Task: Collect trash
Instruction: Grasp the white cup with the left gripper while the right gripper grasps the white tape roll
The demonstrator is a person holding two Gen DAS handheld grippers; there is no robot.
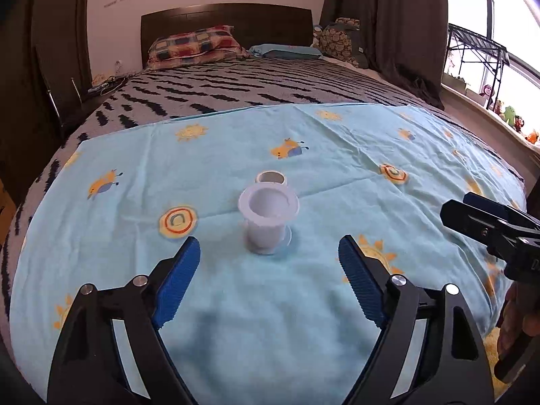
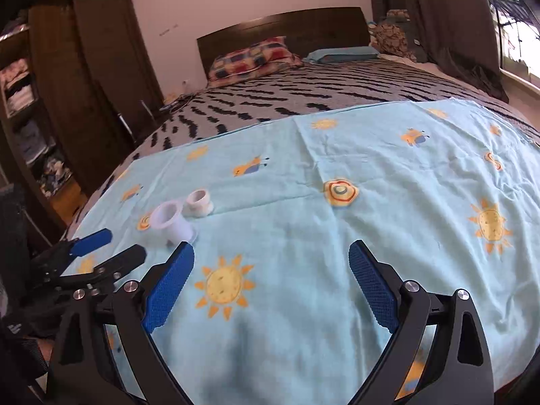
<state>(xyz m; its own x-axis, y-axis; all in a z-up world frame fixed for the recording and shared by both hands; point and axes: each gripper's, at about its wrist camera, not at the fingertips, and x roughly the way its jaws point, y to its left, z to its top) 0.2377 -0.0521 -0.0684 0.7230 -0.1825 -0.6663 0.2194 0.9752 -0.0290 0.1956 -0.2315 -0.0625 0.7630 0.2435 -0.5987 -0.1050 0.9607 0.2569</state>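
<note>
Nearest the lens of the left wrist view, the left gripper (image 1: pixel 269 253) stands with its jaws spread wide and nothing between them, its blue fingers (image 1: pixel 179 283) pointing forward over the light blue sheet (image 1: pixel 135 175) printed with suns and bees that lies across the foot of the bed (image 1: pixel 236 84). Directly ahead of that gap, near but apart from the fingertips, stands the white plastic cup (image 1: pixel 268 217), upright on its base with its open mouth upward, so that its long axis is vertical. Just behind it, close or touching (which cannot be told), sits a smaller white ring-shaped cup (image 1: pixel 270 178). The right gripper (image 2: pixel 271 253) is likewise spread wide and holds nothing; in the right wrist view both cups lie well off to its left, beyond its left finger, and only bare sheet lies ahead of it. The left gripper is therefore judged the nearer and better aligned: a straight forward advance should bring the cup wall between its fingers, though the soft bedding may let the light cup tip if nudged. Farther back lie the striped blanket, a checked pillow (image 1: pixel 195 45) and the dark headboard (image 1: pixel 226 20).
</note>
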